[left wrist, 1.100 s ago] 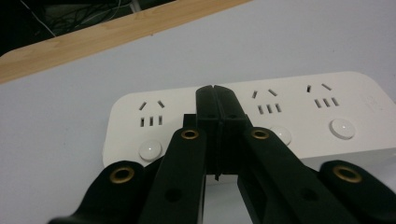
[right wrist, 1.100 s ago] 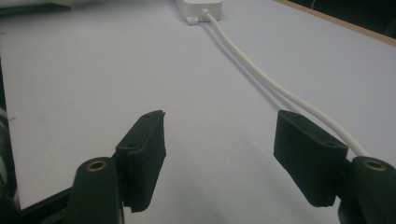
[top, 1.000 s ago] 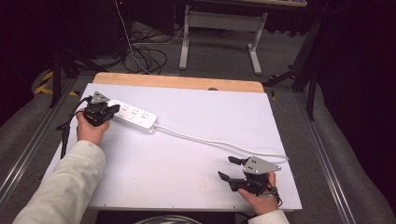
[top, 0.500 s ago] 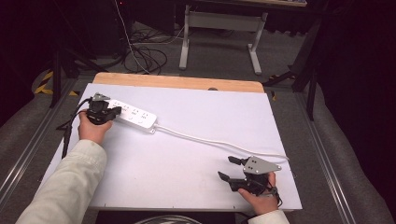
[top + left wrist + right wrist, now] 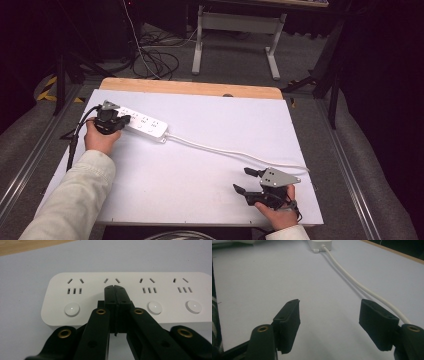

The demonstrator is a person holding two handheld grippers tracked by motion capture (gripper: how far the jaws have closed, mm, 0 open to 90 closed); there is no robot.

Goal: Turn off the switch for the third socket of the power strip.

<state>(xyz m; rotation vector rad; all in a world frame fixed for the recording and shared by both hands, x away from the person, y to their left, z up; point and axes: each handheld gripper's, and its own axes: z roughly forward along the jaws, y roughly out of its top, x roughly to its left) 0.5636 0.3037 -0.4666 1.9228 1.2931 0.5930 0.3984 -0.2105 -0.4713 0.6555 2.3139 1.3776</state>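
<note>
Left hand-held gripper (image 5: 115,287), white four-outlet power strip (image 5: 130,293)

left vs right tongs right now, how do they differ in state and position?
The left tongs have their jaws shut together, tips over the white power strip; the right tongs stand wide open with nothing between them. The left tongs sit at the table's far left, the right tongs near its front right corner beside the white cable. Both are black, two-jawed and hand-held.

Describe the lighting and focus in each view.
High view: white table evenly lit, surroundings dark. Left gripper view: power strip sharp, soft glare on its round buttons. Right gripper view: near tongs slightly soft, cord casts a faint shadow.
</note>
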